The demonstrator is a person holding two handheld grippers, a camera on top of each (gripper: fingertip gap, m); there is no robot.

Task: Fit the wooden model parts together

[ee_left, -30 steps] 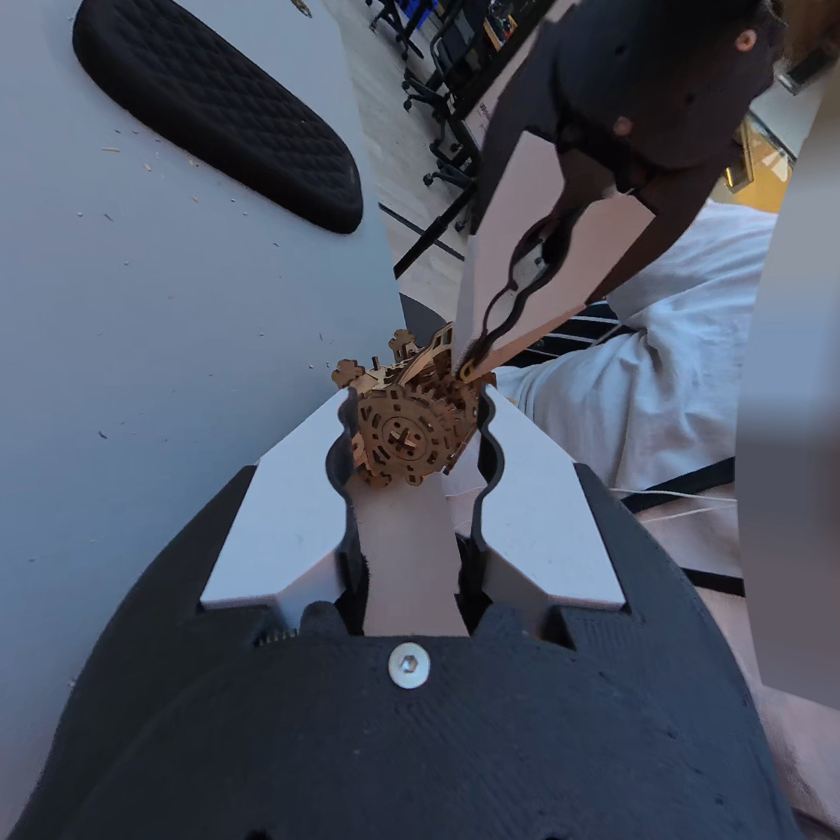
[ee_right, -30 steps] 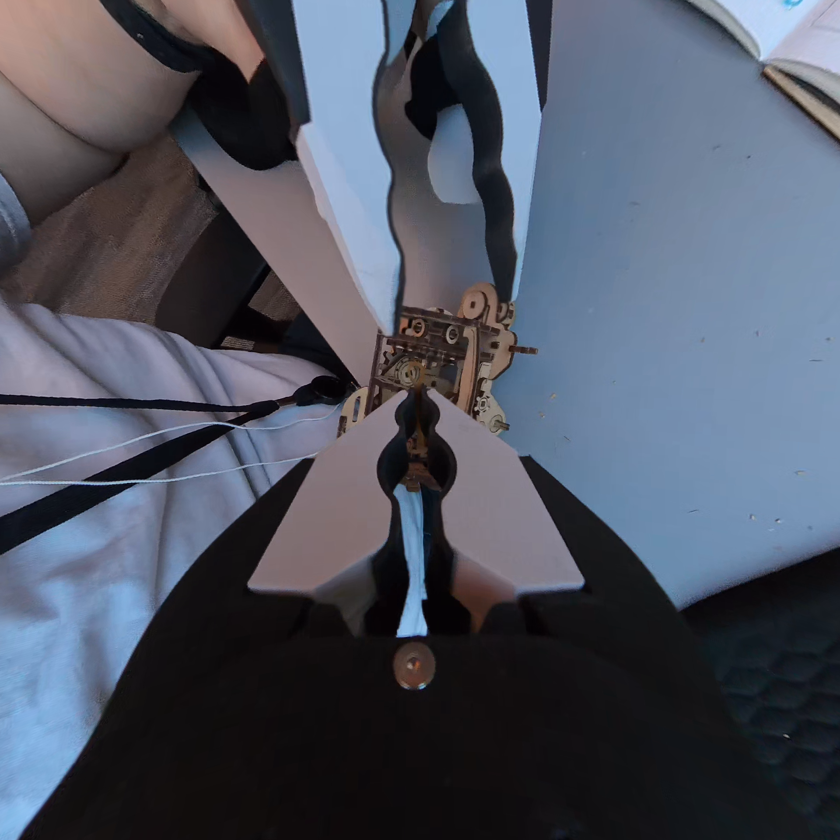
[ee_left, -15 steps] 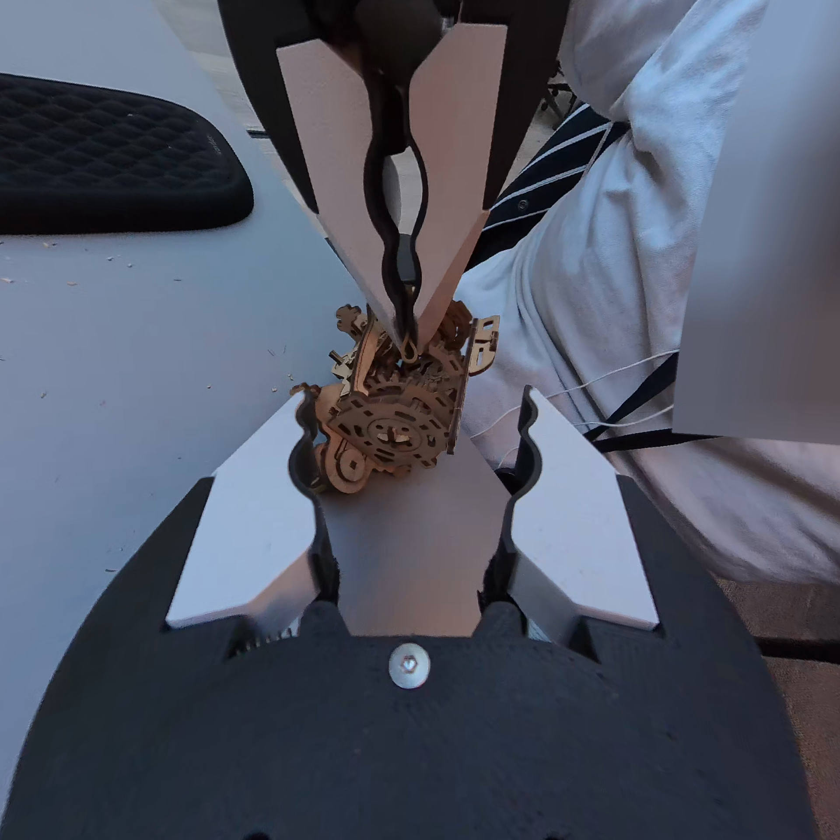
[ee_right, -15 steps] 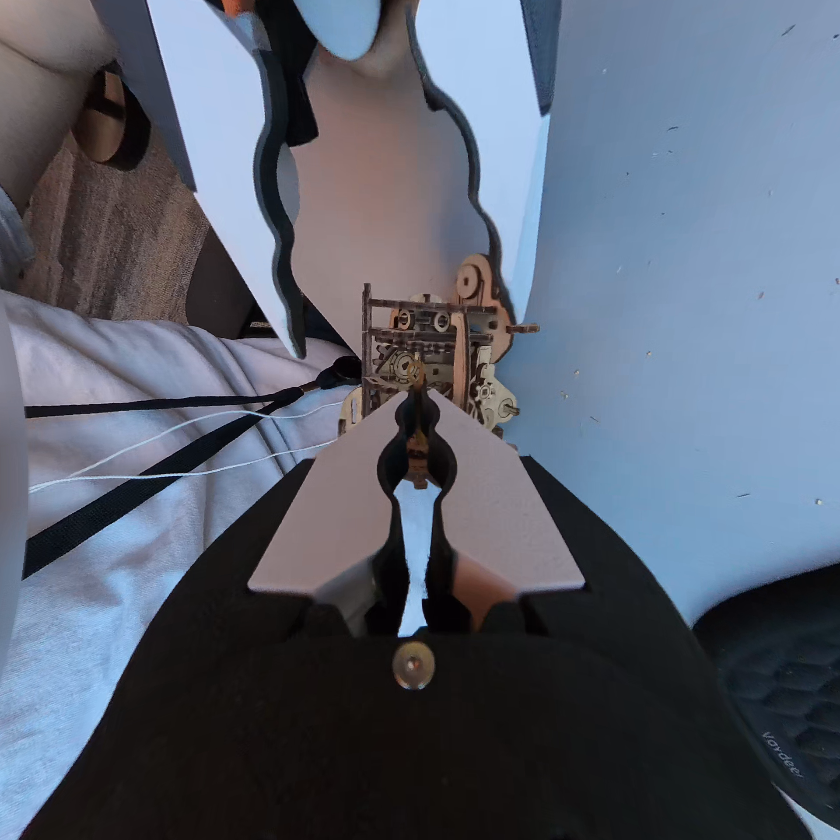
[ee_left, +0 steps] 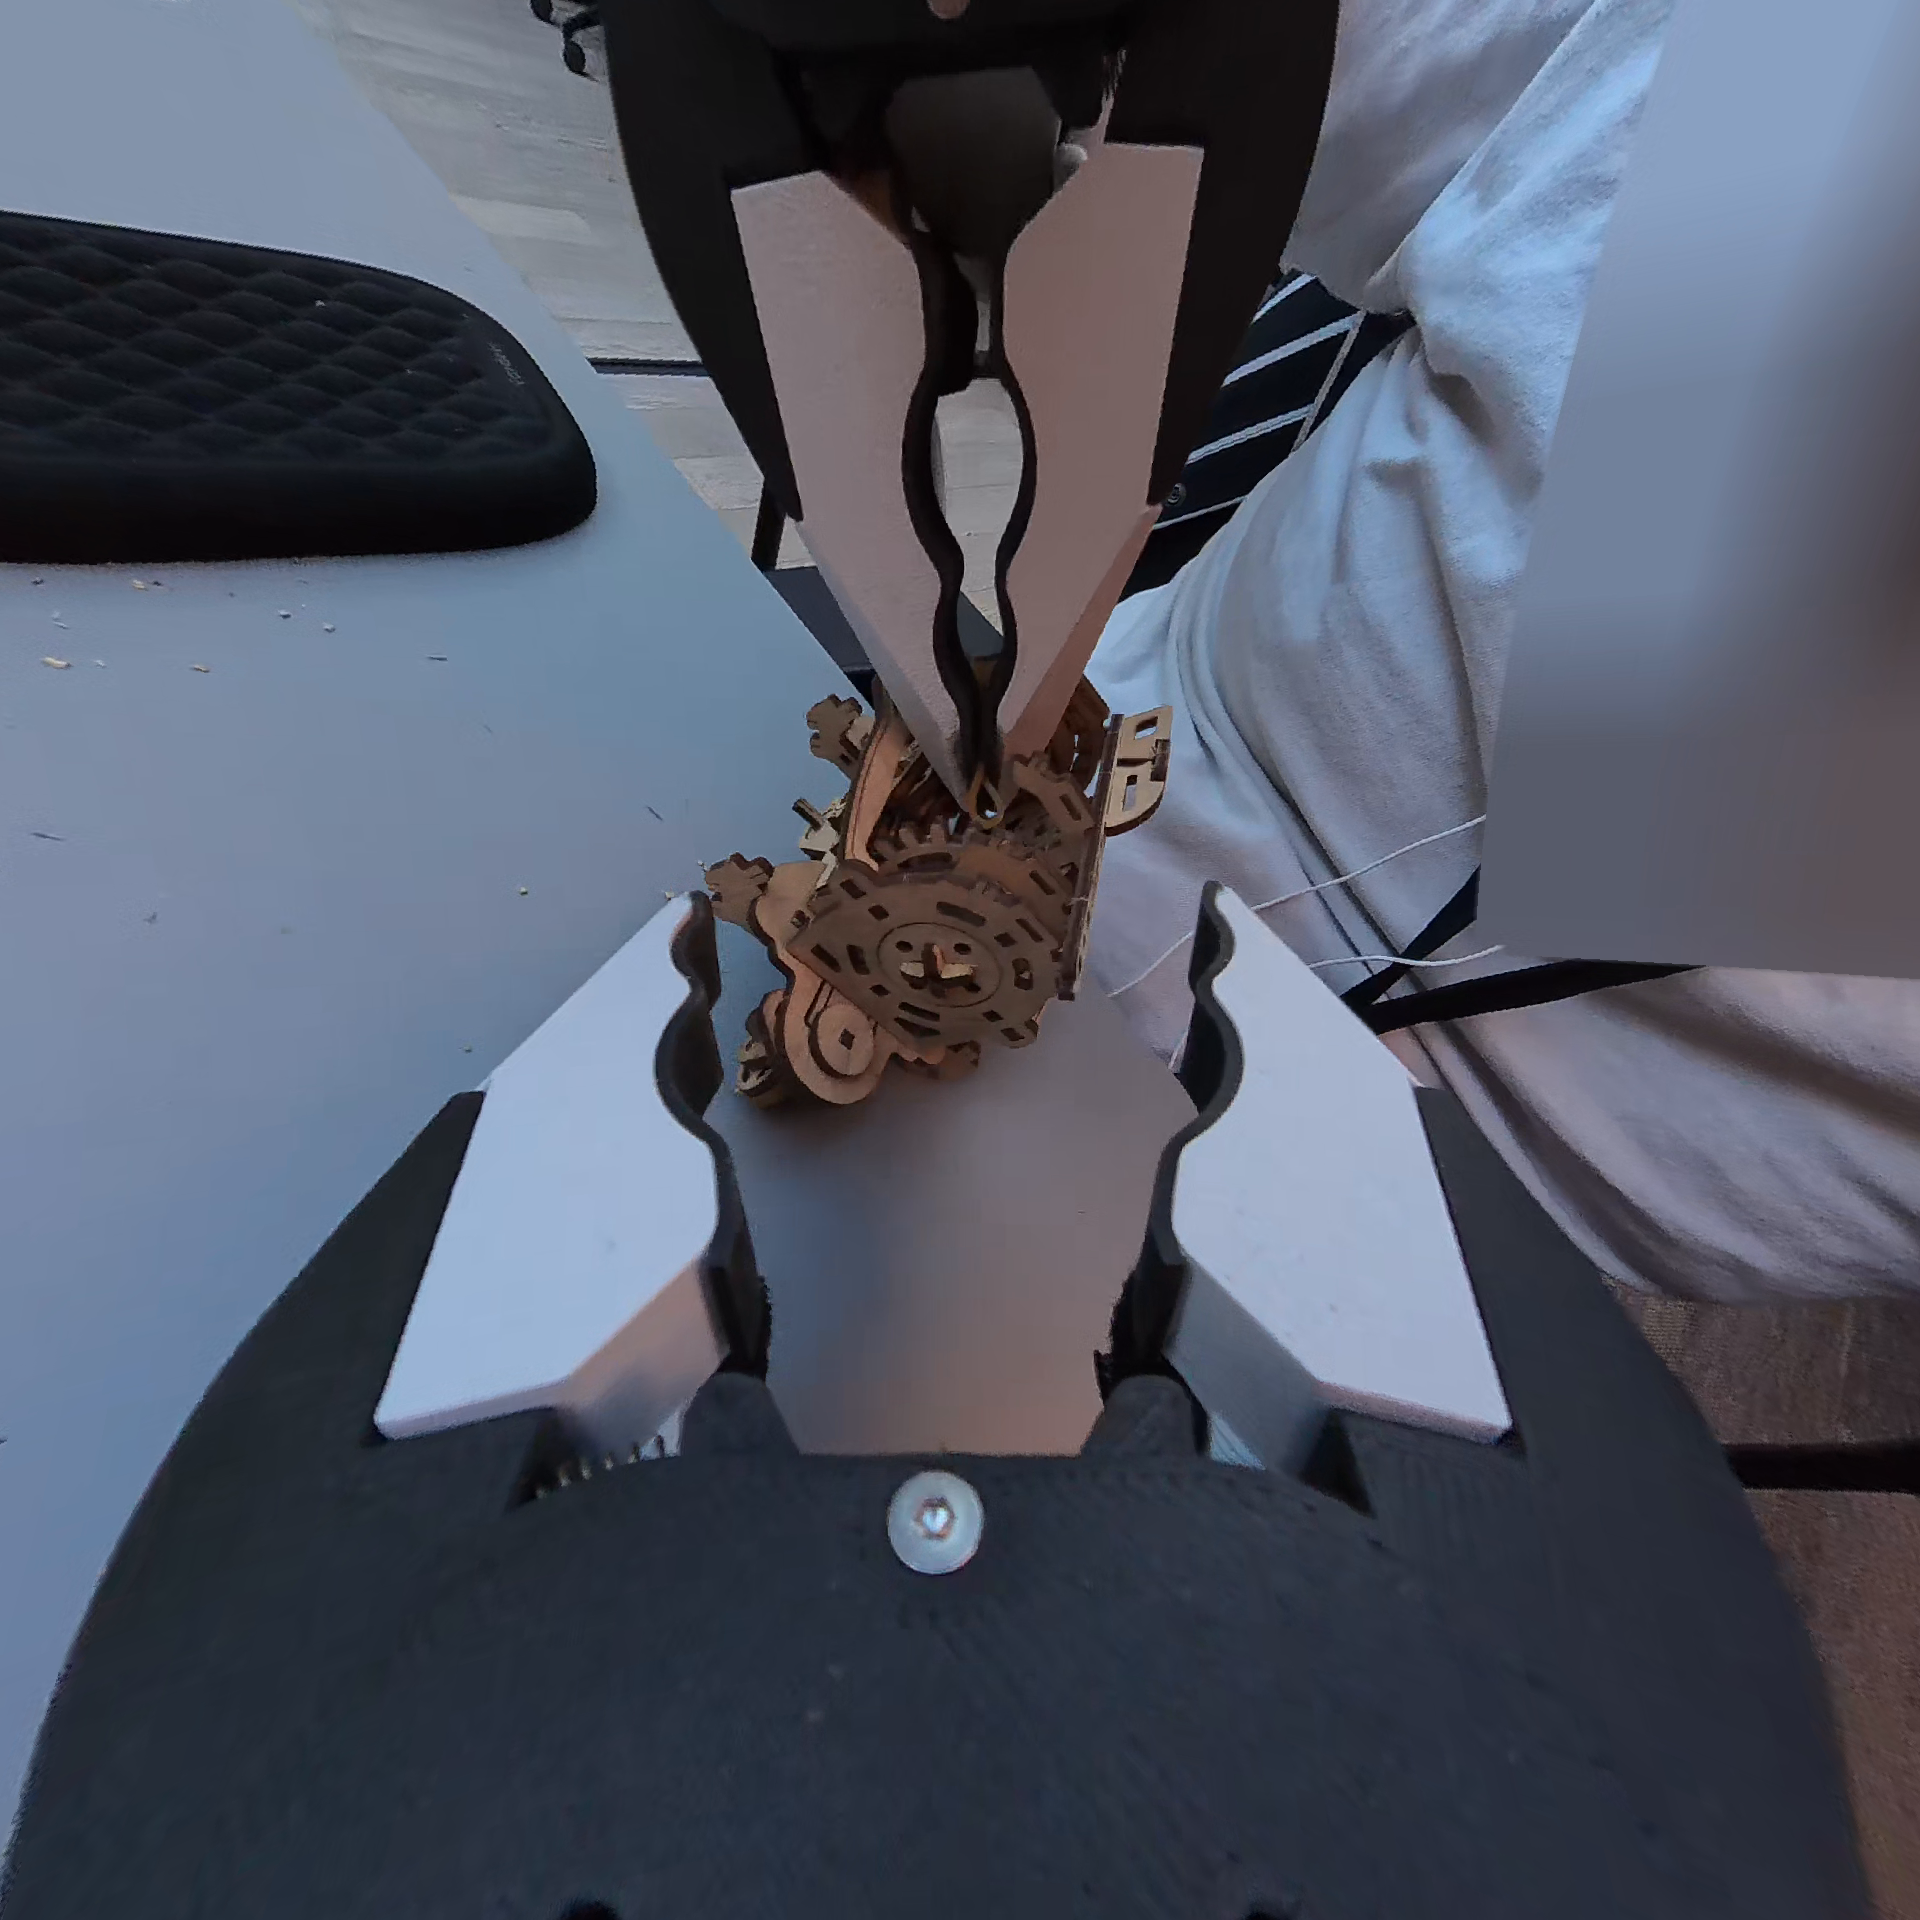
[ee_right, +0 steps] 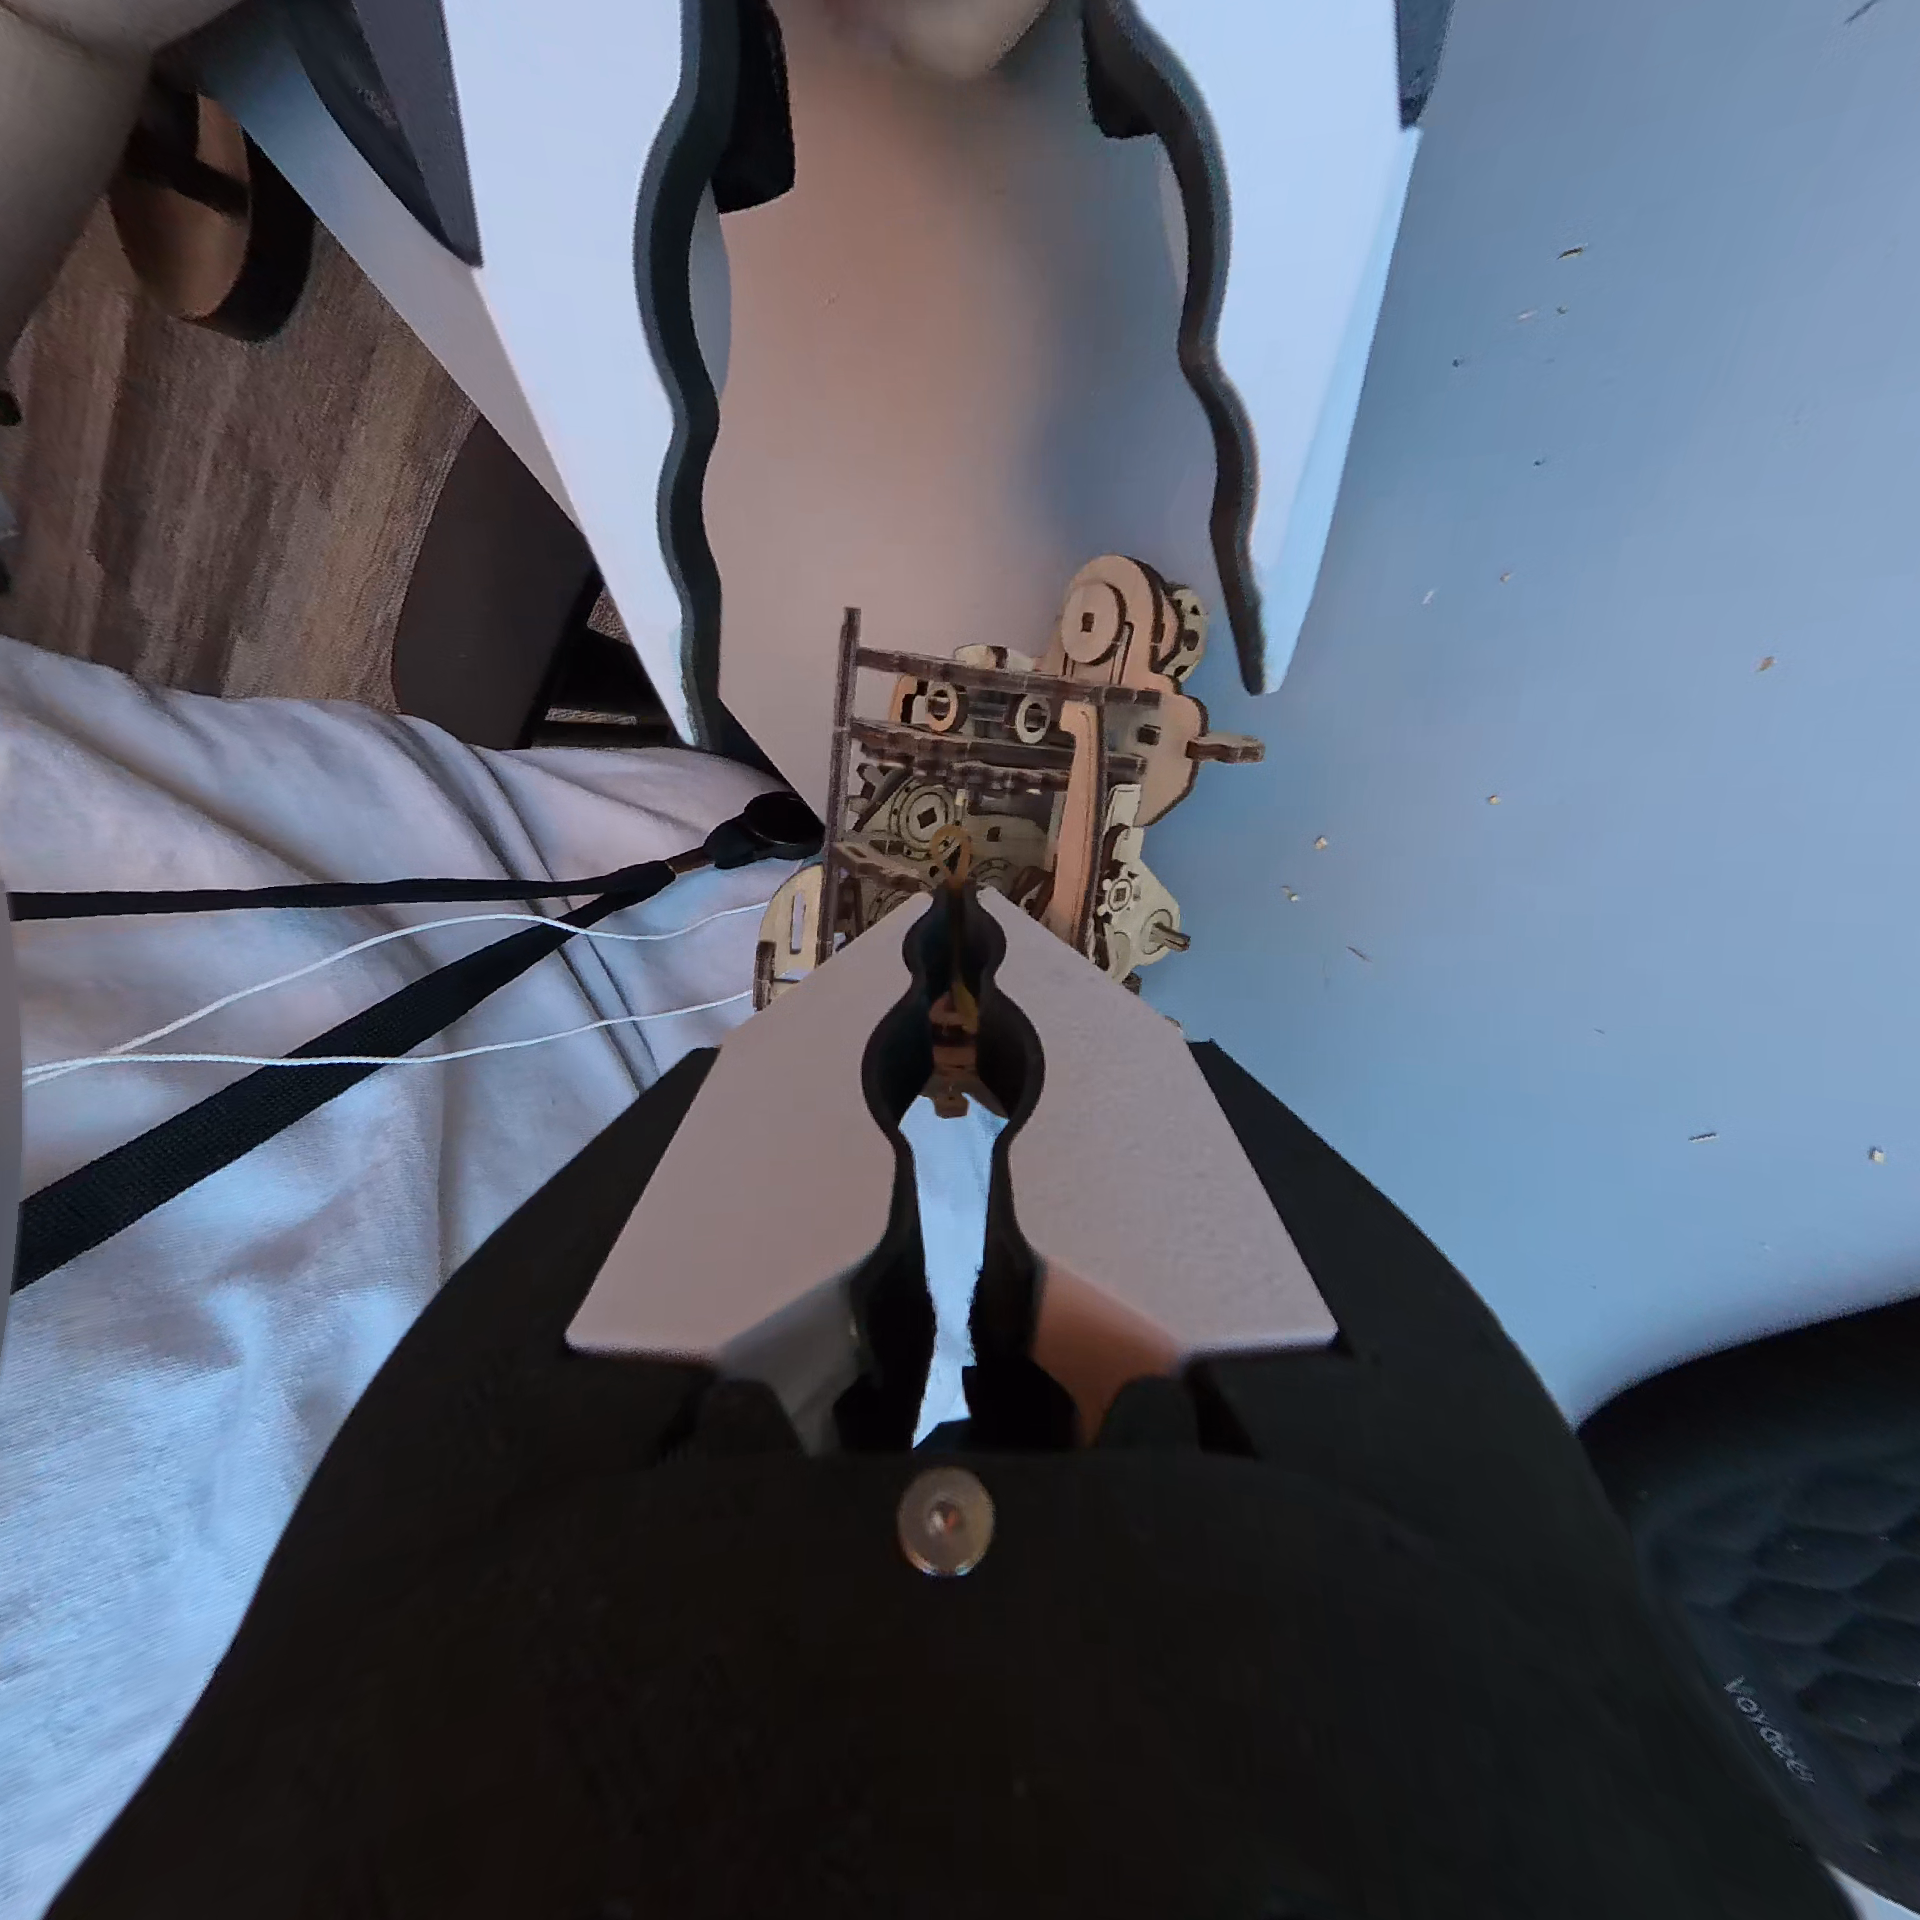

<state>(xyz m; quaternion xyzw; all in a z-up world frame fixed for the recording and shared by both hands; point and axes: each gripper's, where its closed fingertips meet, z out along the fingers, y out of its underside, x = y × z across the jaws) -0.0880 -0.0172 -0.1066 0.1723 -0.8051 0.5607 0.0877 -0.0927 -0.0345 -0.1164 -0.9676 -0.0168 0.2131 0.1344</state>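
Observation:
A wooden gear model (ee_left: 935, 935) rests tilted on the grey table (ee_left: 312, 935) at its edge. My left gripper (ee_left: 951, 909) is open, with its fingers on either side of the model and not touching it. My right gripper (ee_left: 971, 769) comes in from the far side, shut on a small thin wooden part (ee_right: 956, 997) whose tip pokes into the top of the model (ee_right: 1018, 790). In the right wrist view the right gripper (ee_right: 961, 899) is in front and the open left gripper (ee_right: 977, 701) is behind the model.
A black quilted pad (ee_left: 260, 395) lies on the table at the left; it also shows in the right wrist view (ee_right: 1766, 1610). A person's white garment (ee_left: 1403, 935), with a black strap (ee_right: 312, 1060) and white threads, lies just past the table edge. Wood crumbs dot the table. My left and right fingertips are right by each other.
My left gripper was shut on the model and has let it go and opened wide. The model now lies tilted on the table. My right gripper stays shut on the small part at the model.

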